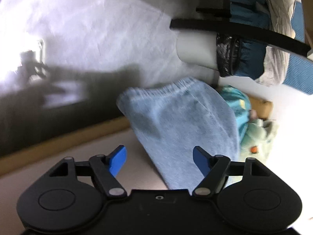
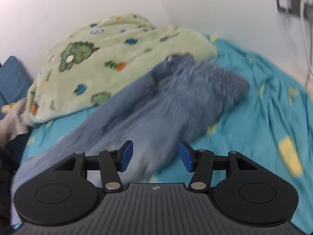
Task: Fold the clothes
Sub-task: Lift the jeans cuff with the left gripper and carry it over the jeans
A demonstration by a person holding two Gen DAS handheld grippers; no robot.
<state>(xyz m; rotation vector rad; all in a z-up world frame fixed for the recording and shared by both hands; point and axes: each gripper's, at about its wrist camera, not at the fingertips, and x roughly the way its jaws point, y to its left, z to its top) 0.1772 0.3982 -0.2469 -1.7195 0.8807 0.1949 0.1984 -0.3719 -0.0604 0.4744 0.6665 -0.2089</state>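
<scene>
We see the left claw (image 1: 159,161) gaping, nothing gripped, blue trousers (image 1: 182,125) just ahead; right claw (image 2: 156,155) half open, empty, above trousers on bed (image 2: 264,101).

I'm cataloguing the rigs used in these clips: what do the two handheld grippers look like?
The left gripper and the right gripper are both black, with two rounded lobes, silver pivot pins and blue finger pads. The right one's body has a ribbed grey top with a small compass-like mark; the left one's is smooth black. No hands or sleeves show.
</scene>
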